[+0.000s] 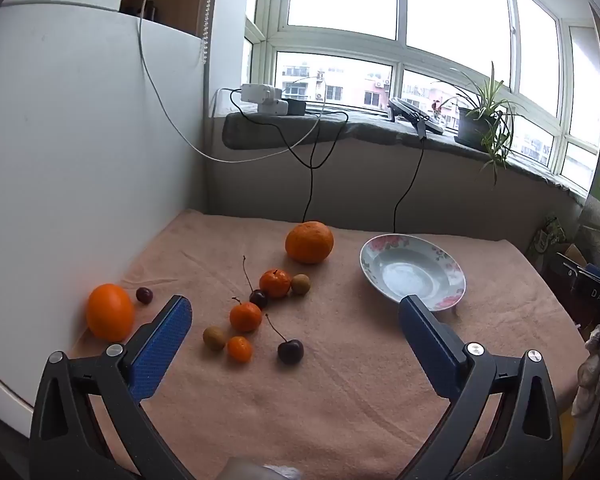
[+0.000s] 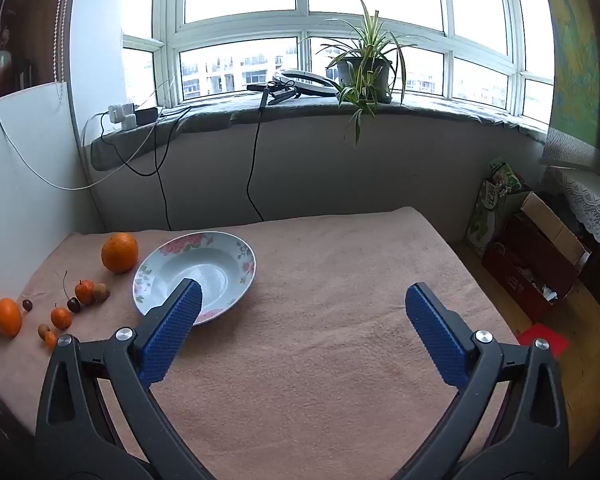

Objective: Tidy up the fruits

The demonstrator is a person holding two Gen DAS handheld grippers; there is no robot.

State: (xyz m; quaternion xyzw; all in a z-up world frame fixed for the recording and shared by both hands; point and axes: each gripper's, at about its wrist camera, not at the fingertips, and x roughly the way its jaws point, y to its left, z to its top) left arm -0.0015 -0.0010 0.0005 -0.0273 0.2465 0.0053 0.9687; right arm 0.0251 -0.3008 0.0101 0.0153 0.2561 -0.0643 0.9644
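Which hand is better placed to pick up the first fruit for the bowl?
Probably left. The left gripper has open jaws facing the small fruits, the cherry nearest. The right gripper faces bare towel beside the empty bowl.

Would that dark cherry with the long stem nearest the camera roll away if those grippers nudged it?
Probably: the dark cherry looks round and glossy, so apt to roll or slip. Its thin curved stem likely flexes. The soft pink towel might slow it.
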